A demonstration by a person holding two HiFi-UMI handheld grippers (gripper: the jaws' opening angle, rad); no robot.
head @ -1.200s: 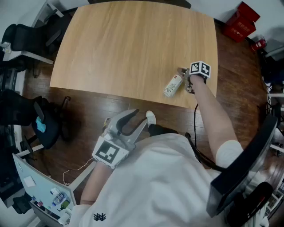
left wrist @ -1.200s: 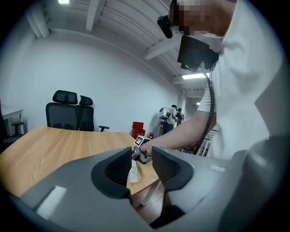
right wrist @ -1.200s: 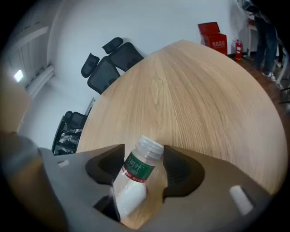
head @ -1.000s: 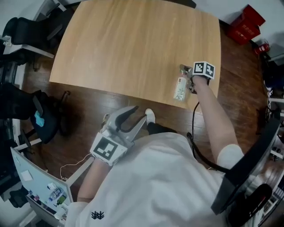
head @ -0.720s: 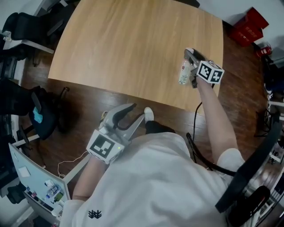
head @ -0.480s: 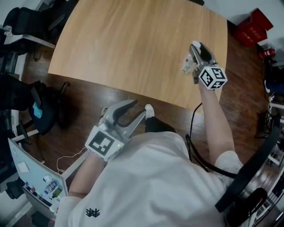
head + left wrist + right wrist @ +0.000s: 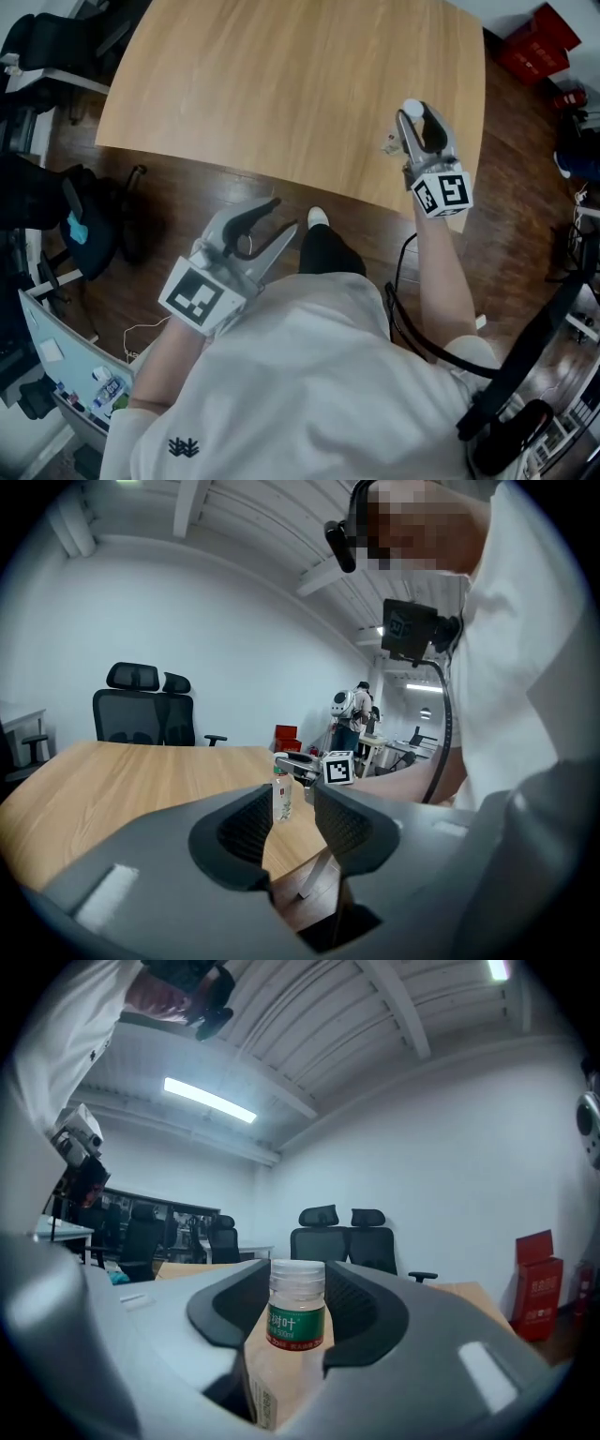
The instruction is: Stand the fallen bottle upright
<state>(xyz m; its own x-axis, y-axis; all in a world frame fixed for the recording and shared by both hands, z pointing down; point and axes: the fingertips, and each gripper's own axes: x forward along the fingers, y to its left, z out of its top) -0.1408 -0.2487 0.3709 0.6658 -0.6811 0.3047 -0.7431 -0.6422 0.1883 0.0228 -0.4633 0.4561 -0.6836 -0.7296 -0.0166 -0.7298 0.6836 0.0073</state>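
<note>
A small clear bottle (image 7: 295, 1324) with a white cap and green label stands upright between the jaws of my right gripper (image 7: 298, 1290), which is shut on its neck. In the head view the right gripper (image 7: 413, 127) holds the bottle (image 7: 391, 142) over the near right part of the wooden table (image 7: 281, 84). The left gripper view shows the bottle (image 7: 280, 796) upright beside the right gripper's marker cube (image 7: 338, 767). My left gripper (image 7: 279, 217) is open and holds nothing, off the table near the person's body.
Red boxes (image 7: 534, 42) sit on the floor past the table's far right corner. Black office chairs (image 7: 141, 714) stand behind the table, and dark chairs and gear (image 7: 47, 216) crowd the floor at the left. A person (image 7: 352, 714) stands far back.
My right gripper rose and rolled, swinging the bottle from lying on the table near its front edge to upright. The left gripper stayed about where it was.
</note>
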